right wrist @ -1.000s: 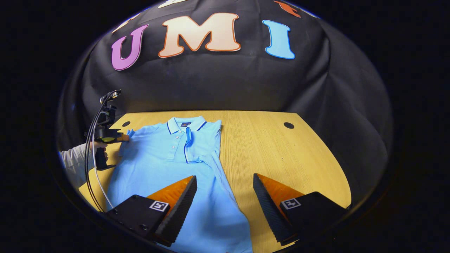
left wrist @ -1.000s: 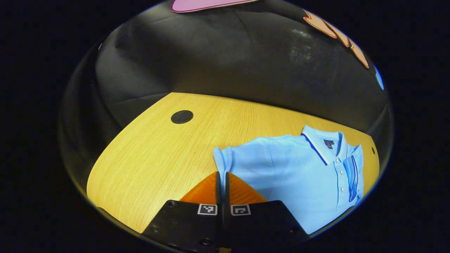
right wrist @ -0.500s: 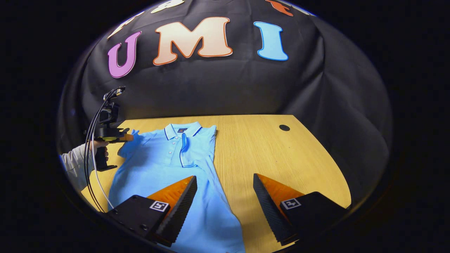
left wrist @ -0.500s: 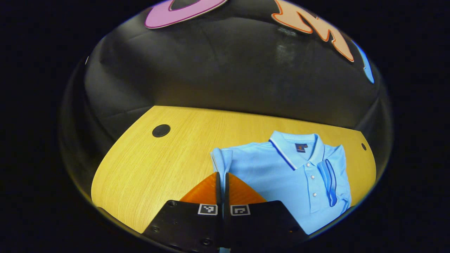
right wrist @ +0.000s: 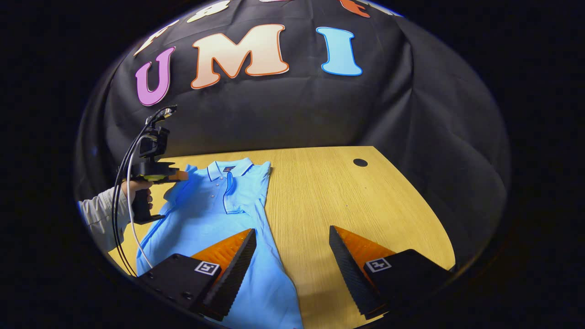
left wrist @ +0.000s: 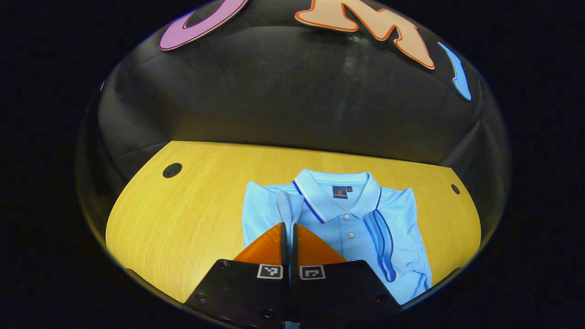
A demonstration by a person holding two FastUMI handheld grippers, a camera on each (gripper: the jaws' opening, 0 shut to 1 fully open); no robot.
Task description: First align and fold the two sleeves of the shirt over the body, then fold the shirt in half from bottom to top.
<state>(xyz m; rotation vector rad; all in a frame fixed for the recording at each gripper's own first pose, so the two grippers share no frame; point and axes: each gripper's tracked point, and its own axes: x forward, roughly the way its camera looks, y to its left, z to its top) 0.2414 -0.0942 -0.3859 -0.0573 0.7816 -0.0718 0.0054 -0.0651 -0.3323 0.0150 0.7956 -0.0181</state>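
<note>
Lying flat on the wooden counter (right wrist: 347, 201), the light blue polo shirt (right wrist: 215, 214) has a white-trimmed collar (left wrist: 336, 194), a buttoned placket and dark blue piping. In the right gripper view its long axis runs from the collar at 12 o'clock down to the hem at 6 o'clock, leaning slightly left at the bottom. One sleeve (left wrist: 381, 240) lies folded over the chest. The other sleeve (left wrist: 289, 208) is pinched in the left gripper (left wrist: 289, 230), its fingers pressed together on the cloth, lifted near the collar. The right gripper (right wrist: 292, 251) hangs spread wide over the shirt's lower edge and bare counter, holding nothing. A hand (right wrist: 132, 185) holds the left gripper at 9 o'clock.
</note>
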